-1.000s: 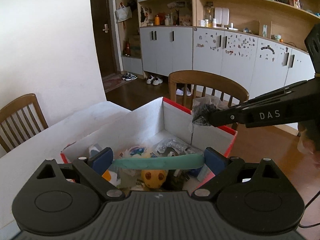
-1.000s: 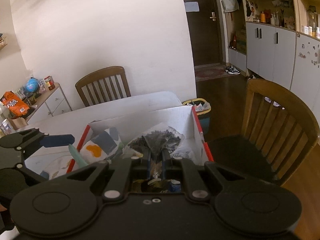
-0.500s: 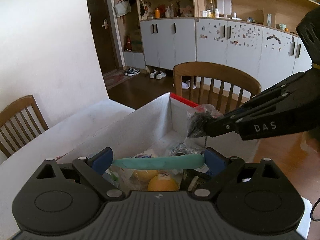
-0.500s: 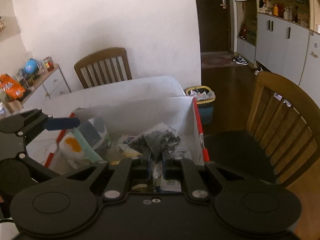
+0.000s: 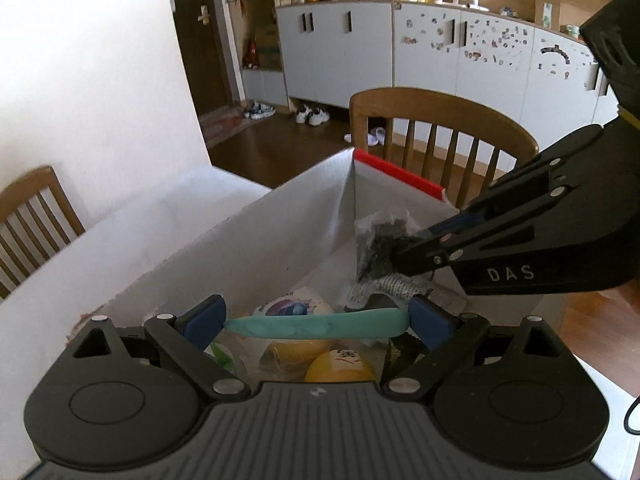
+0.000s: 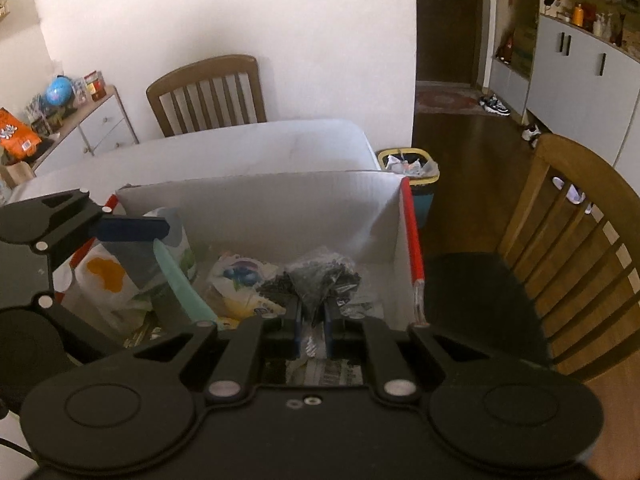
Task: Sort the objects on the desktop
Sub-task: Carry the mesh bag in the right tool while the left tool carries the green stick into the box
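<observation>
Pinching a clear plastic bag of small dark pieces (image 6: pixel 316 276) between nearly closed jaws, the right gripper (image 6: pixel 311 322) pointed steeply down into the white cardboard box with a red rim (image 6: pixel 280 208), the bag bulging just ahead of its fingertips and above the clutter on the box floor. To its left, the left gripper (image 5: pixel 318 326) held a long teal strip (image 5: pixel 320 326) crosswise, the jaws set wide with a blue pad pressed on each end of it. Directly below and ahead of that strip lay a yellow ball (image 5: pixel 340 368), a white packet with a blue-purple print (image 5: pixel 296 306) and crinkled wrappers. From the left gripper's camera, the right gripper's bag hung ahead and to the right, close to the box's far corner. Beyond the box stood a wooden chair (image 5: pixel 440 120), and another wooden chair (image 6: pixel 208 92) across the white table (image 6: pixel 260 144).
</observation>
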Available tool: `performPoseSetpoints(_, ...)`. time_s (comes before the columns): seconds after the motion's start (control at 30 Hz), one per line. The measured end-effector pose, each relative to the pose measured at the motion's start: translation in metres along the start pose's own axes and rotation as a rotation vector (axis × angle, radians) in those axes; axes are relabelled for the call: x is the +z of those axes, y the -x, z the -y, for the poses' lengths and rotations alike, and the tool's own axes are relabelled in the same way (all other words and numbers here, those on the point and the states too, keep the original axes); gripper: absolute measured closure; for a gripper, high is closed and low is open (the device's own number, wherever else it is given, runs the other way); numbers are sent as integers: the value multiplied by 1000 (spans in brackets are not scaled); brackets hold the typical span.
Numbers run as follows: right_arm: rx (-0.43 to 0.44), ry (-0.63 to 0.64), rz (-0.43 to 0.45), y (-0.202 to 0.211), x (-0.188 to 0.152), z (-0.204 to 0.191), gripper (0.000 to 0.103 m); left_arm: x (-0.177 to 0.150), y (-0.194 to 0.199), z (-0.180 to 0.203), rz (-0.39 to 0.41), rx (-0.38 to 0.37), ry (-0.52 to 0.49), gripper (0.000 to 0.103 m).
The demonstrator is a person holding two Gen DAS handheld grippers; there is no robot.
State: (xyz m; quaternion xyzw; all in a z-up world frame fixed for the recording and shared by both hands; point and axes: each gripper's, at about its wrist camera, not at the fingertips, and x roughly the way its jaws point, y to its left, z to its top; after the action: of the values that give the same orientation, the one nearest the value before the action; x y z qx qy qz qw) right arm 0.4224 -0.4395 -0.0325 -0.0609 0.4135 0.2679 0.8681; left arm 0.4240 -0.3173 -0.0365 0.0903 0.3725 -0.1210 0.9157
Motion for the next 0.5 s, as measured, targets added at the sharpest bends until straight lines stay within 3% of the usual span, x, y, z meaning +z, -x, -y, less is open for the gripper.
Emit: performPoseSetpoints(0.5, -39, 61, -99, -36, 8, -3, 93, 9, -34, -8, -111, -31, 38, 5)
